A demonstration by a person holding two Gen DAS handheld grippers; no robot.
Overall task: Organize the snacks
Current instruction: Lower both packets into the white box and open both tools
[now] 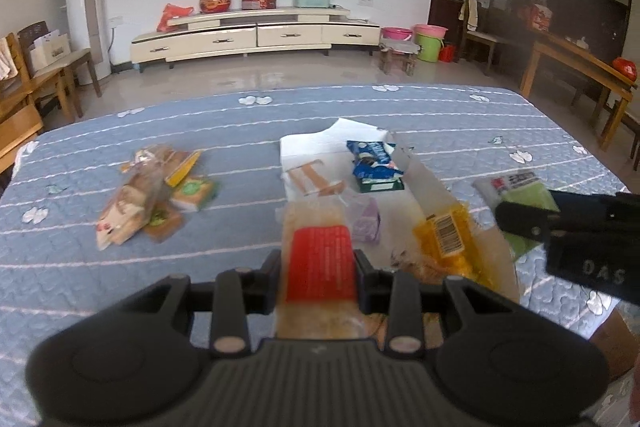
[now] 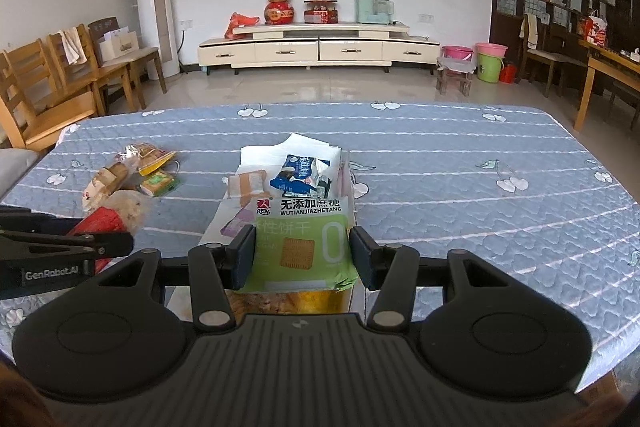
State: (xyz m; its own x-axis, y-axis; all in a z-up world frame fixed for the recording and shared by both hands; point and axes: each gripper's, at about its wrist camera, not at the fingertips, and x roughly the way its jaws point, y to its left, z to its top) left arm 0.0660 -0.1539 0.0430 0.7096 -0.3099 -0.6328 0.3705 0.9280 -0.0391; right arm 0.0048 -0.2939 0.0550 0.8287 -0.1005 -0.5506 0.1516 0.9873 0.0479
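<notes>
My left gripper was clamped on a clear snack packet with a red label, both pads pressed against its sides, the packet sticking out ahead of the fingers above the blue quilted table cover. Just ahead and to the right of it lay the open white box, holding blue cookie packs, a small purple packet and a yellow bag with a barcode. Well off to the front left sat a loose pile of snacks on the cover.

My right gripper had a green biscuit pack between its fingers; the left pad touched the pack's edge, but the right pad stood a little off it, so I could not tell whether it was truly pinched. That pack hung over the near end of the box, with the cookie packs just beyond it.
</notes>
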